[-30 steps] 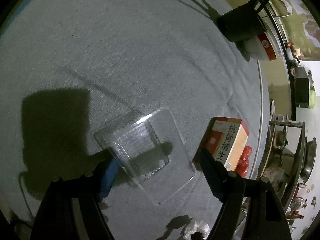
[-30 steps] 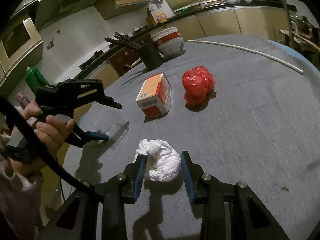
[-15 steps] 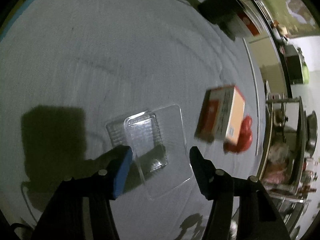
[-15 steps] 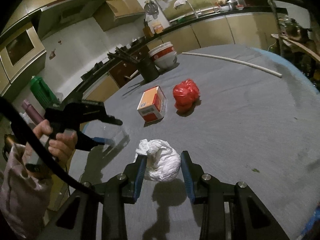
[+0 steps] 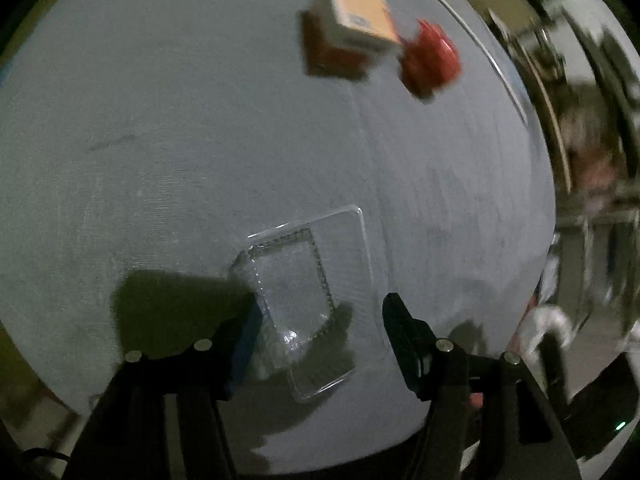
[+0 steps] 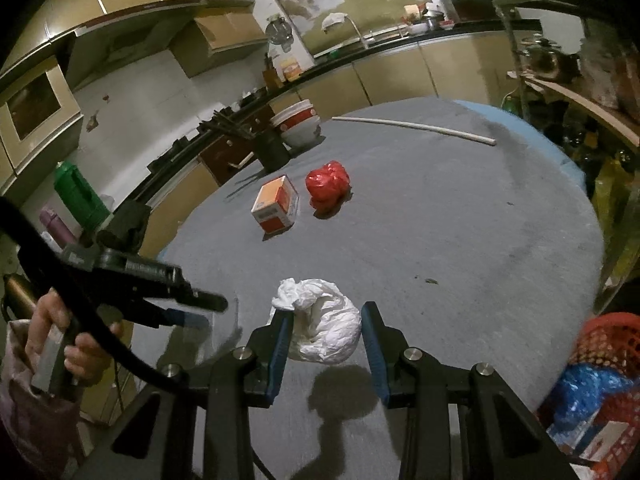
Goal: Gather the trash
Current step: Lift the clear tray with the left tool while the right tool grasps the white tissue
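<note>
A clear plastic clamshell tray [image 5: 308,292] lies on the grey table [image 5: 160,140], between the fingers of my open left gripper [image 5: 320,320], whose left finger touches its edge. My right gripper [image 6: 326,332] is shut on a crumpled white paper wad [image 6: 324,332] and holds it over the table. An orange and white medicine box [image 6: 276,204] and a red plastic bag [image 6: 328,188] sit further back; both also show blurred in the left wrist view, the box [image 5: 352,28] and the bag [image 5: 430,60]. The left gripper [image 6: 200,312] also shows in the right wrist view.
A red mesh basket [image 6: 608,344] holding blue and other trash stands off the table's right front edge. A black chopstick holder [image 6: 272,148], a white and red bowl [image 6: 298,126] and a white rod [image 6: 416,128] lie at the far side.
The right gripper has lifted and drawn back with the paper wad. The left gripper has swung round over the clear tray, so the box and bag now show far above it.
</note>
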`<state>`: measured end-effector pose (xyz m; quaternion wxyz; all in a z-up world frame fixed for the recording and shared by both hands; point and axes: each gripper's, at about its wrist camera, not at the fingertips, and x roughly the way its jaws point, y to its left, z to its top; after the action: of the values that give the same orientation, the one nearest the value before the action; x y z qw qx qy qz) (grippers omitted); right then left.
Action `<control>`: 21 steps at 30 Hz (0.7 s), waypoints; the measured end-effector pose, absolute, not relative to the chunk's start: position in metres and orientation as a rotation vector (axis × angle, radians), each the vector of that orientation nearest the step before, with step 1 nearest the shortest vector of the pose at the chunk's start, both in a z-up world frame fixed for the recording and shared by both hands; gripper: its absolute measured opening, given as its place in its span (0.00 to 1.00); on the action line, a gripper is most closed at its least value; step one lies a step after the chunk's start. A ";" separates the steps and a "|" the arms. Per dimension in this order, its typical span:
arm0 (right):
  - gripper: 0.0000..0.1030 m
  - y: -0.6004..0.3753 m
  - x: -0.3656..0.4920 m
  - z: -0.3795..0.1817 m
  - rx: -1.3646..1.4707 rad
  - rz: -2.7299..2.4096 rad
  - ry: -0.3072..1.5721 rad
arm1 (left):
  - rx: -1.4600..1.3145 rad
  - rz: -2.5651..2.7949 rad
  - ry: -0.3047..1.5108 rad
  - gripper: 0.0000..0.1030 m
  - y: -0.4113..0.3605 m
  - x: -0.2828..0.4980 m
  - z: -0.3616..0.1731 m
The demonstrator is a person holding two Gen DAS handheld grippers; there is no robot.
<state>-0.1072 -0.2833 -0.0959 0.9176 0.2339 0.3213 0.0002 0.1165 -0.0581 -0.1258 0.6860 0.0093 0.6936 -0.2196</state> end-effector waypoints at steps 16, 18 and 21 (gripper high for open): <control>0.37 -0.282 -0.133 -0.089 0.499 0.008 0.630 | 0.074 -0.438 1.566 0.68 -0.073 0.098 -0.120; 0.37 -0.284 -0.136 -0.088 0.497 0.006 0.625 | 0.064 -0.425 1.546 0.68 -0.074 0.095 -0.120; 0.37 -0.288 -0.141 -0.086 0.503 -0.004 0.615 | 0.052 -0.419 1.529 0.54 -0.075 0.092 -0.124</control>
<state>-0.1411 -0.2879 -0.0865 0.9221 0.2450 0.2996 -0.0019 0.0922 -0.0748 -0.1237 0.7017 0.0234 0.6868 -0.1880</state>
